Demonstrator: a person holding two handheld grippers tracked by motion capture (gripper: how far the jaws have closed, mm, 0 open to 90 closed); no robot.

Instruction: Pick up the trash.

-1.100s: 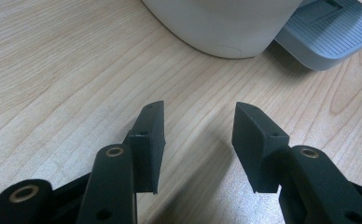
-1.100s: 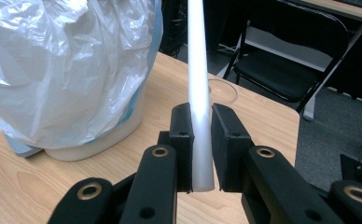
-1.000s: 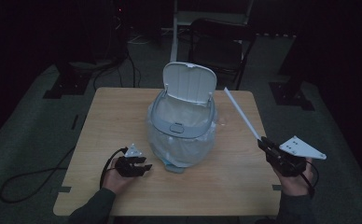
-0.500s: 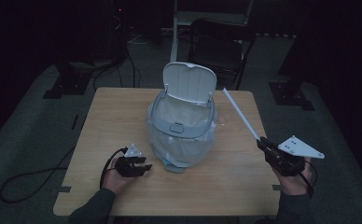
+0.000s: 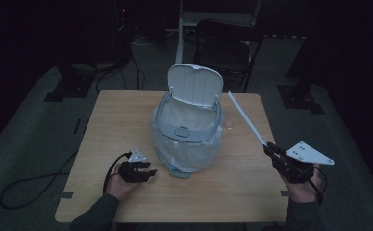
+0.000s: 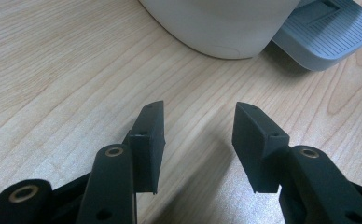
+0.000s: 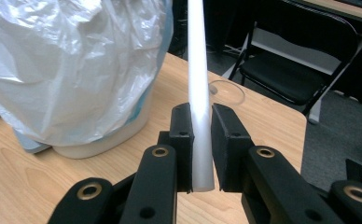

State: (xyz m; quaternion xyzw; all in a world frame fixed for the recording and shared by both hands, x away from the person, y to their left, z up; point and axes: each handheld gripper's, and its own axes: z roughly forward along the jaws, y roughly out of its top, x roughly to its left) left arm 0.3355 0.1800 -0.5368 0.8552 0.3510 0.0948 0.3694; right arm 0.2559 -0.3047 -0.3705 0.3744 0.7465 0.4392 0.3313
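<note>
A light wooden table [image 5: 127, 125] stands in a dark room, on a grey floor [image 5: 26, 144]. Behind the table there is a black chair [image 5: 225, 45].

The left gripper [image 5: 143, 172] rests low on the table, near the front left of the bin. Its two jaws stand apart and nothing is between them; under them is the bare wood.

The right gripper [image 5: 269, 148] is at the right edge of the table. Its jaws are clamped on the lower end of a long white rod [image 5: 244, 118], which rises slanted up and away toward the bin's right side.

In the middle of the table stands a white pedal bin [image 5: 187, 130] with its lid [image 5: 194, 85] open and upright. A clear plastic bag [image 5: 175, 149] lines it and hangs over the outside. What is inside I cannot tell.
</note>
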